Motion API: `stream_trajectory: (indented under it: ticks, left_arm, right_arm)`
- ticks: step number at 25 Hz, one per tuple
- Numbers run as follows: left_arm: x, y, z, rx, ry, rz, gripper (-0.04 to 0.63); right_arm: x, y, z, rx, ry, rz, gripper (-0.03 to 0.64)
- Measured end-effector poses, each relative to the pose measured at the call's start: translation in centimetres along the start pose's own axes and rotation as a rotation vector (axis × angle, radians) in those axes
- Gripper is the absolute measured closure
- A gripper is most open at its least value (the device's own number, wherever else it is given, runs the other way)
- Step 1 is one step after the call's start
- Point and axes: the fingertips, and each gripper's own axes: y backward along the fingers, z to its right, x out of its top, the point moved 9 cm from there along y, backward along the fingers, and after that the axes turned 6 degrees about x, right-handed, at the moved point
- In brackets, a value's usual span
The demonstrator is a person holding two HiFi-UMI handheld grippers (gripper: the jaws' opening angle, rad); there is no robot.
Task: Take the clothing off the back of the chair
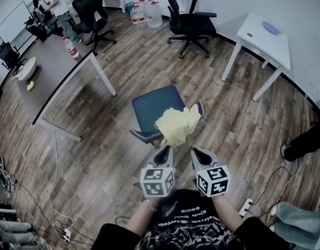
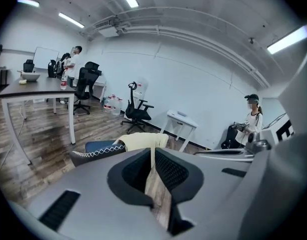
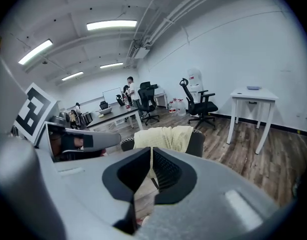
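My left claw (image 1: 164, 150) and right claw (image 1: 198, 153) are both pressed together and empty, low in the middle of the head view. They are just short of the yellow garment (image 1: 176, 125) draped over the back of the blue chair (image 1: 149, 107) at centre frame. I should open both, pinch the cloth near its top edge on each side, then lift straight up to clear the backrest.

A wood-plank floor (image 1: 149, 61) carries a blue-seated chair (image 1: 152, 108) at centre, with a yellow garment (image 1: 176, 125) draped over its back. At ten o'clock a dark table (image 1: 50, 72) holds a bottle (image 1: 71, 47) and a white bowl (image 1: 27, 69). At two o'clock a white table (image 1: 264, 35) bears a blue disc (image 1: 270, 28). Water jugs (image 1: 147, 13) and a black office chair (image 1: 188, 20) stand at twelve, and cables (image 1: 53, 191) trail at seven.
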Motion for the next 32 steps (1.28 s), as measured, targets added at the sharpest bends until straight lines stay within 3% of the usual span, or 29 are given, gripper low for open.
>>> stream_trajectory:
  ticks: [3, 7, 10, 13, 16, 20, 32]
  left_arm:
    - [-0.1, 0.2, -0.6, -0.042, 0.026, 0.001, 0.581]
    - [-0.1, -0.2, -1.6, -0.062, -0.022, -0.015, 0.572]
    - [0.2, -0.6, -2.0, -0.096, -0.004, -0.026, 0.398]
    - [0.2, -1.0, -2.0, -0.109, -0.023, -0.064, 0.382]
    - [-0.7, -2.0, -1.5, -0.077, -0.019, -0.113, 0.363]
    - [-1.5, -3.3, -2.0, -0.018, -0.021, -0.155, 0.359]
    - [-1.9, -6.8, -2.3, 0.095, -0.009, -0.24, 0.359]
  right_arm:
    - [0.7, -0.6, 0.5, -0.026, -0.021, 0.005, 0.595]
    - [0.5, -1.0, 0.3, -0.059, -0.082, 0.049, 0.484]
    - [-0.1, -1.2, 0.0, -0.067, -0.109, 0.048, 0.439]
    - [-0.1, -1.7, 0.3, -0.083, -0.112, 0.021, 0.376]
    - [-0.1, -1.6, 1.8, -0.112, -0.109, 0.008, 0.317]
    - [0.0, -3.0, 3.1, -0.079, -0.136, 0.004, 0.268]
    - [0.1, -6.8, 6.2, 0.0, -0.151, -0.135, 0.253]
